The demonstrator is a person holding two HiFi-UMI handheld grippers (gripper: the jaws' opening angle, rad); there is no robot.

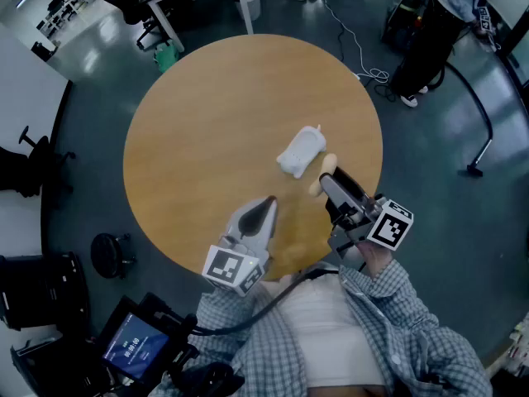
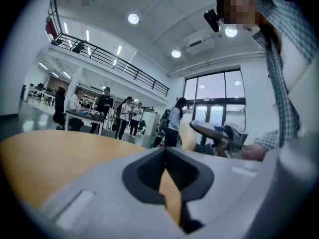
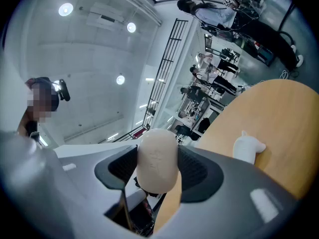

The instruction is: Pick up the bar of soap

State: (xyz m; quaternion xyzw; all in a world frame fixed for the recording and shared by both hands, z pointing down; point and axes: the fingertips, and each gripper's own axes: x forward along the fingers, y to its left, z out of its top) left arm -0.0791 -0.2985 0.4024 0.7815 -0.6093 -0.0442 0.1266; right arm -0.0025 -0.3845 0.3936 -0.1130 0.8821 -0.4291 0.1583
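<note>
Cream bar of soap (image 3: 157, 158) is clamped between the pads of the right gripper (image 1: 325, 177), whose jaws are spread wide on it, over the near-right part of the round wooden table (image 1: 207, 114). A white moulded dish (image 1: 299, 151) is seen just beyond the soap. The left gripper (image 1: 266, 205) is held over the near edge, jaws closed tip to tip, nothing gripped.

Head view: soap bar (image 1: 329, 164) middle hidden by right tool (image 1: 324, 177); ends alone show.
</note>
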